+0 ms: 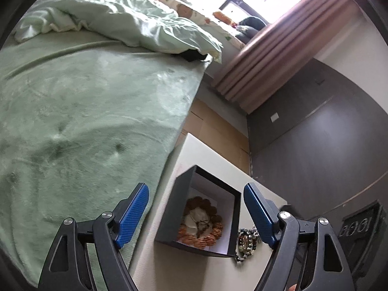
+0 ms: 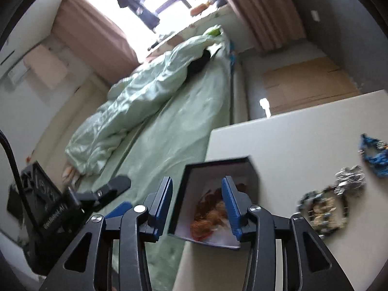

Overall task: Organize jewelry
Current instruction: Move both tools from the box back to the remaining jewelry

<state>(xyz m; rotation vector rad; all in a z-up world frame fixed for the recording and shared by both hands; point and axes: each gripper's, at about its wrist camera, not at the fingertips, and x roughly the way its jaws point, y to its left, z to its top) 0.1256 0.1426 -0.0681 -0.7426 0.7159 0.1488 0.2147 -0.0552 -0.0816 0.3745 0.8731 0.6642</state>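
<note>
A black open box (image 1: 174,206) with a white lining stands on a white table (image 1: 206,152) beside the bed. An orange bead bracelet (image 1: 202,223) lies inside it. My left gripper (image 1: 196,215) is open and empty, its fingers wide on either side of the box, above it. A dark and pale bead bracelet (image 1: 246,243) lies on the table just right of the box. In the right wrist view my right gripper (image 2: 197,201) is open and empty over the box (image 2: 186,181), with the orange bracelet (image 2: 208,214) below it. A dark bead bracelet (image 2: 322,211), a silver bracelet (image 2: 349,178) and a blue bracelet (image 2: 374,152) lie to its right.
A bed with a green blanket (image 1: 84,121) and a crumpled pale duvet (image 1: 126,17) runs along the table's left side. Pink curtains (image 1: 278,58) and a dark wall (image 1: 327,145) stand beyond. The other gripper's body (image 2: 48,208) is at the left of the right wrist view.
</note>
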